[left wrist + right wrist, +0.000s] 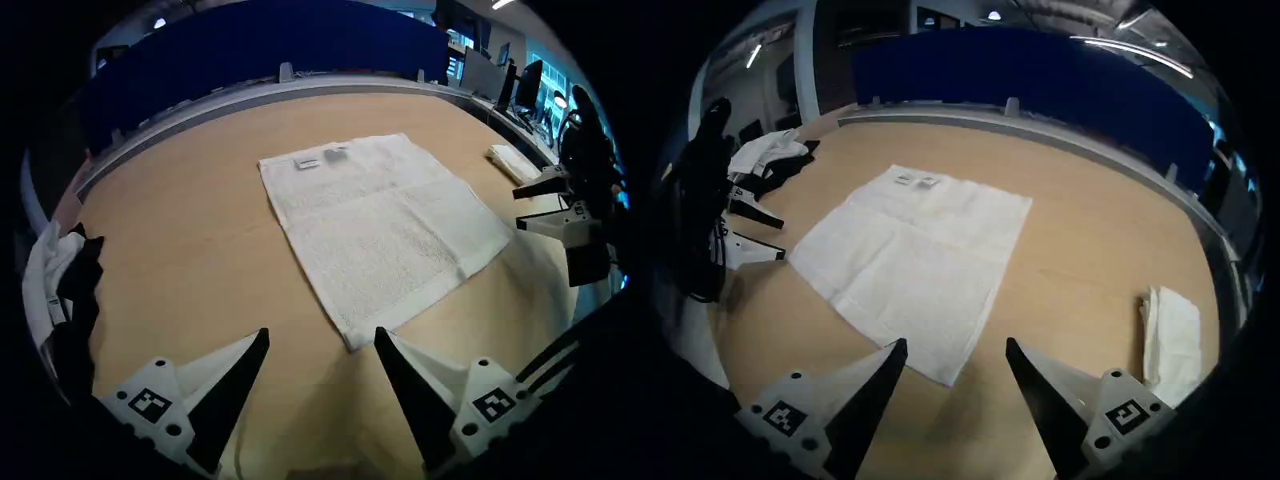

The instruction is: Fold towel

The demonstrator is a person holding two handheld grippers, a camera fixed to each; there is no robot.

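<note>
A white towel (pixel 376 220) lies spread flat on the wooden table (pixel 192 240), its labels at the far edge. My left gripper (pixel 320 340) hovers open just before the towel's near corner, nothing between its fingers. In the right gripper view the same towel (pixel 912 256) lies flat, and my right gripper (pixel 954 348) stands open above its near corner, holding nothing. The right gripper (pixel 544 208) also appears open at the right of the left gripper view. At the left of the right gripper view the left gripper (pixel 756 232) shows, held by a gloved hand.
A folded white towel (pixel 1172 340) lies at the table's right side, also seen as a folded towel (pixel 514 162) far right. White and black cloths (pixel 64 280) are heaped at the table's left edge. A blue partition (pixel 264 44) runs along the back.
</note>
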